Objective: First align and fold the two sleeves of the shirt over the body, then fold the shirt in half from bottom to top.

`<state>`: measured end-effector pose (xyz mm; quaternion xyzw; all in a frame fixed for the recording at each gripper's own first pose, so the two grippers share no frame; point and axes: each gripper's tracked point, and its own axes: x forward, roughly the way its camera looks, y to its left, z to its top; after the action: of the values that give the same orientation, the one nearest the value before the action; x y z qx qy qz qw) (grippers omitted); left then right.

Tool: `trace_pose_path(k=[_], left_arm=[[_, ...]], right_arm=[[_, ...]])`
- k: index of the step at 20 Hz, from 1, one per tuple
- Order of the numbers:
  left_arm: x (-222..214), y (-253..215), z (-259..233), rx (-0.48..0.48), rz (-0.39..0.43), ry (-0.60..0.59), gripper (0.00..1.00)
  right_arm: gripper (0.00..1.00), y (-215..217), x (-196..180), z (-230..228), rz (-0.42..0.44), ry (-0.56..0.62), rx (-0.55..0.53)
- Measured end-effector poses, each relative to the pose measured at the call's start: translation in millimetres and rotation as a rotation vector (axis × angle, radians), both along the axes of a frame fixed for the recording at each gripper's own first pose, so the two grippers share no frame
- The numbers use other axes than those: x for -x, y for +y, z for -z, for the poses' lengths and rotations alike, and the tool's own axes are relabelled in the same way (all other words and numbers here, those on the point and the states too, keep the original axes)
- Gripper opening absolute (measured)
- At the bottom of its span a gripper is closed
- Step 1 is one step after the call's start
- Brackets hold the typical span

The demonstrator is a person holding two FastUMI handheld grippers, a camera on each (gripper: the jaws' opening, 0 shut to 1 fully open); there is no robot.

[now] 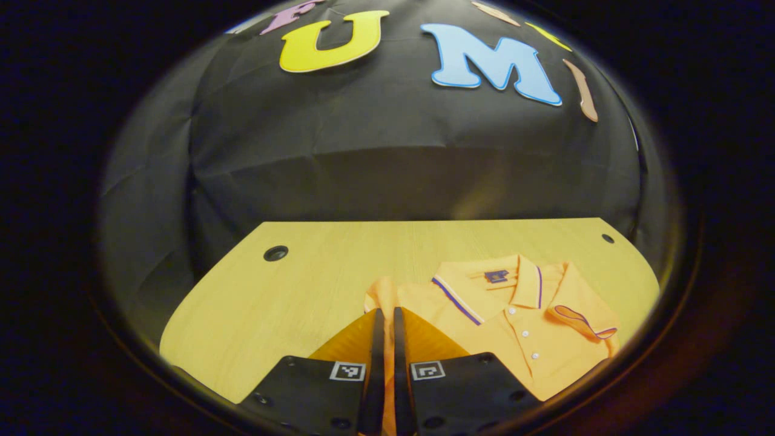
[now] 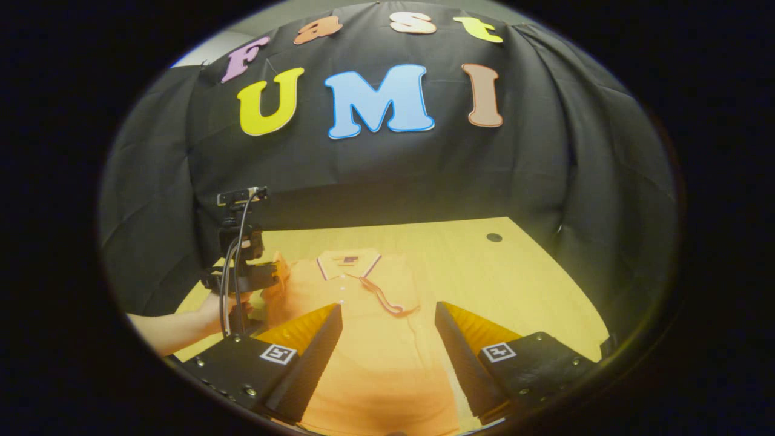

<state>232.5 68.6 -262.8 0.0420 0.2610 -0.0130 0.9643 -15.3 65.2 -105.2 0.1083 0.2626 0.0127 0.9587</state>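
Left gripper view: left gripper (image 1: 387,318) fingers closed, pinching the shirt (image 1: 514,327) sleeve (image 1: 380,293) on the table (image 1: 290,290). Right gripper (image 2: 387,321) fingers spread apart above the shirt.

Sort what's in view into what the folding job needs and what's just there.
Job: orange polo shirt; left hand-held gripper, pinching one sleeve; right hand-held gripper, open above the shirt.
Just there: wooden table; its grommet hole.
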Motion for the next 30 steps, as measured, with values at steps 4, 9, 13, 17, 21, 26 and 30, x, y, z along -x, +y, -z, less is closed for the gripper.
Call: trace_pose_path(k=[4, 9, 13, 17, 21, 26, 30], left_arm=[[2, -18, 9, -0.042, 0.053, 0.017, 0.13], [4, -32, 25, -0.039, 0.069, 0.064, 0.14], [7, -38, 34, -0.037, 0.089, 0.090, 0.17], [15, -49, 40, 0.007, 0.132, 0.123, 0.26], [30, -63, 29, 0.072, 0.166, 0.125, 0.72], [59, -58, 10, 0.070, 0.152, 0.127, 0.91], [106, -51, -1, 0.101, 0.121, 0.152, 0.92]], right_arm=[[0.95, -1, 7, 3, 0.012, 0.011, -0.009], [0.95, -5, 11, 1, 0.032, 0.018, -0.003], [0.95, -7, 12, 5, 0.052, 0.033, 0.006], [0.95, -13, 17, 16, 0.093, 0.052, 0.020], [0.95, -16, 17, 22, 0.119, 0.059, 0.030], [0.95, -17, 20, 23, 0.075, 0.040, 0.028], [0.95, -19, 32, 35, 0.018, 0.043, 0.033]])
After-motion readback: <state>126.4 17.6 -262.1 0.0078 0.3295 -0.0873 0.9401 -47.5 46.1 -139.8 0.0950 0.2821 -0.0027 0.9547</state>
